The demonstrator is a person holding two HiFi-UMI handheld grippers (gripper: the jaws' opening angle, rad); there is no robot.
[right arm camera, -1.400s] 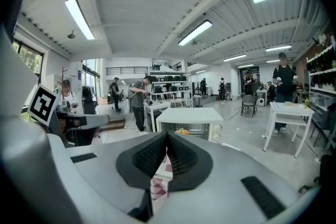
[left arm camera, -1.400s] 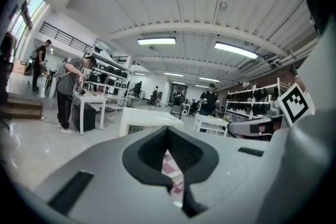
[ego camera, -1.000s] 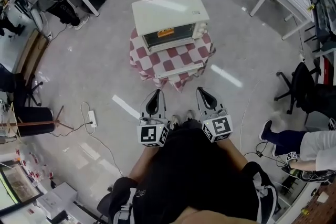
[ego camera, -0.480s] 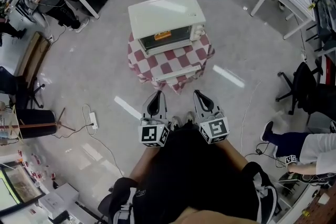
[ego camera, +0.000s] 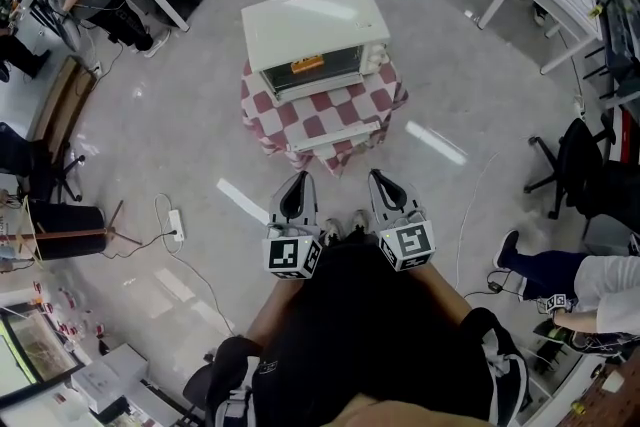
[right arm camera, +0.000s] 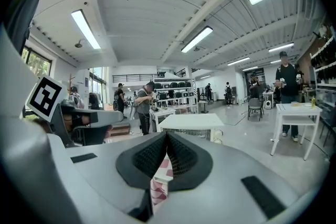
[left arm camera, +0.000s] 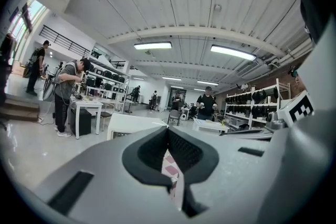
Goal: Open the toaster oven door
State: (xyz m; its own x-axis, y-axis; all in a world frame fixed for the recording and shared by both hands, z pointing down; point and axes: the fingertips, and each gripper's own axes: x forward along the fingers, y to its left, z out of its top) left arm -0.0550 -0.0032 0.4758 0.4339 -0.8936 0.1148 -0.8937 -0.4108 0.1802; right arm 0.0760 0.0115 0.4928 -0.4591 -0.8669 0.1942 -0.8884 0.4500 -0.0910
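Now | cream toaster oven [ego camera: 315, 35], door shut, atop checked-cloth table [ego camera: 322, 118] straight ahead | left gripper [ego camera: 297, 178]: clenched fingers, nothing grasped | right gripper [ego camera: 379, 177]: clenched fingers, nothing grasped | both short of table
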